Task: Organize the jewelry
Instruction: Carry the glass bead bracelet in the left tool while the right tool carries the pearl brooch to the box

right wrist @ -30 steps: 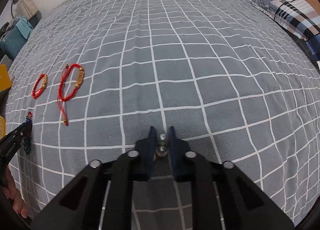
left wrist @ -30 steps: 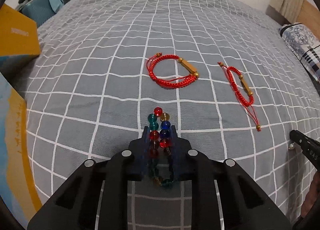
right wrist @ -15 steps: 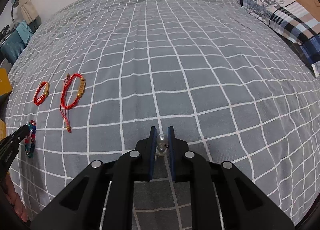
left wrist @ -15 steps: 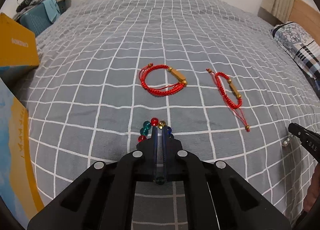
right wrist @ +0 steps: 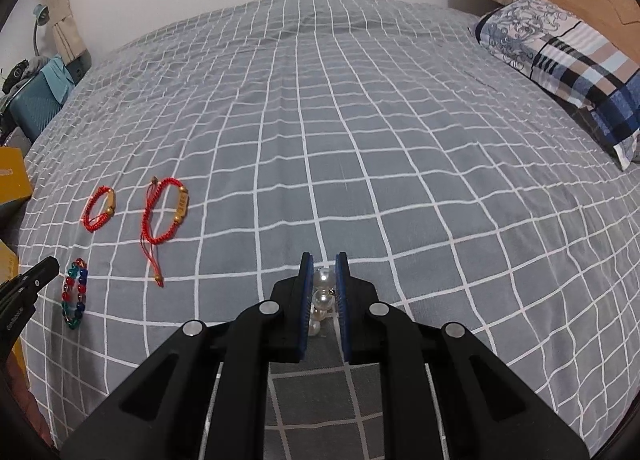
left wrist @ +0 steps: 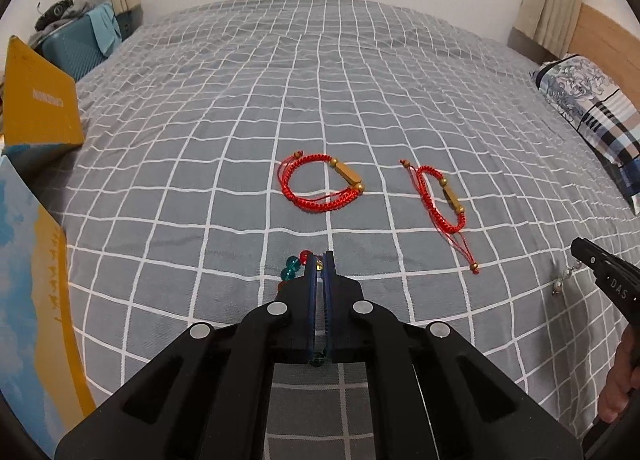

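Note:
My left gripper [left wrist: 319, 256] is shut on a bracelet of red, teal and blue beads [left wrist: 294, 266]; a few beads stick out left of the fingertips. In the right wrist view the bead bracelet [right wrist: 74, 296] hangs at the left gripper's tip [right wrist: 50, 262], just over the bedspread. The right gripper [right wrist: 324, 260] is shut on a short strand of white pearls [right wrist: 322, 292], seen small from the left as pearls [left wrist: 562, 280] under the right gripper [left wrist: 580, 246]. Two red cord bracelets with gold bars [left wrist: 320, 184] [left wrist: 440, 200] lie flat ahead on the bed.
The grey checked bedspread [right wrist: 360, 120] fills both views. A yellow box [left wrist: 36, 100] and a blue-and-yellow box [left wrist: 32, 300] stand at the left edge. A patterned pillow [right wrist: 560, 48] lies at the right. A teal suitcase [left wrist: 80, 44] stands behind. A person's hand [left wrist: 616, 380] holds the right gripper.
The left jaws have closed on the bead bracelet, which lay loosely between them before. Both grippers have risen slightly and tipped up, so more of the bed shows.

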{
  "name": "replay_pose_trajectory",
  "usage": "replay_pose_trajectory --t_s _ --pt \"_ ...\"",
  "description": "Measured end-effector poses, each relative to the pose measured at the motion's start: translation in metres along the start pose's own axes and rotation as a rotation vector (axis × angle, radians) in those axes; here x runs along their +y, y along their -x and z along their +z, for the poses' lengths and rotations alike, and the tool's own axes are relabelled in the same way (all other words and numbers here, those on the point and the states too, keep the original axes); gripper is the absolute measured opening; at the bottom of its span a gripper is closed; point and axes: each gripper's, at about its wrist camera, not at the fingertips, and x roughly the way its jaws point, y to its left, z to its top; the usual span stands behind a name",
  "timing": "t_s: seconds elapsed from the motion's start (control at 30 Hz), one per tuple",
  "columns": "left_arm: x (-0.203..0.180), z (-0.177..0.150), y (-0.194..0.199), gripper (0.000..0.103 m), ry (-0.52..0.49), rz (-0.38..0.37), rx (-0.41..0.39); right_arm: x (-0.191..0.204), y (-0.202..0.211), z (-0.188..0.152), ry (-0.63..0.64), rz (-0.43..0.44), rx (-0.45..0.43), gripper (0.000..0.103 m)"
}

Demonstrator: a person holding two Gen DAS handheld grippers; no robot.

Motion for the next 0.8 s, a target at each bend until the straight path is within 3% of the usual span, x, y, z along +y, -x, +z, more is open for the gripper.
replay_pose_trajectory --t_s 0.33,0.57,0.67,0.8 --pt "0.001 0.001 0.008 0.003 -0.001 0.004 -0.031 0.005 0.014 0.002 0.01 0.014 -0.067 0.01" --pt "0.003 -0.007 -0.011 0.006 -0.013 0.052 0.037 0.009 0.014 0.0 0.025 0.021 -0.063 0.01" --pt "0.005 -0.009 -0.016 0.02 -0.003 0.041 0.057 0.011 0.013 -0.001 0.03 0.019 -0.06 0.011" --pt "0.009 -0.011 -0.024 0.021 0.006 0.052 0.08 0.013 0.012 -0.001 0.036 0.022 -0.056 0.011"
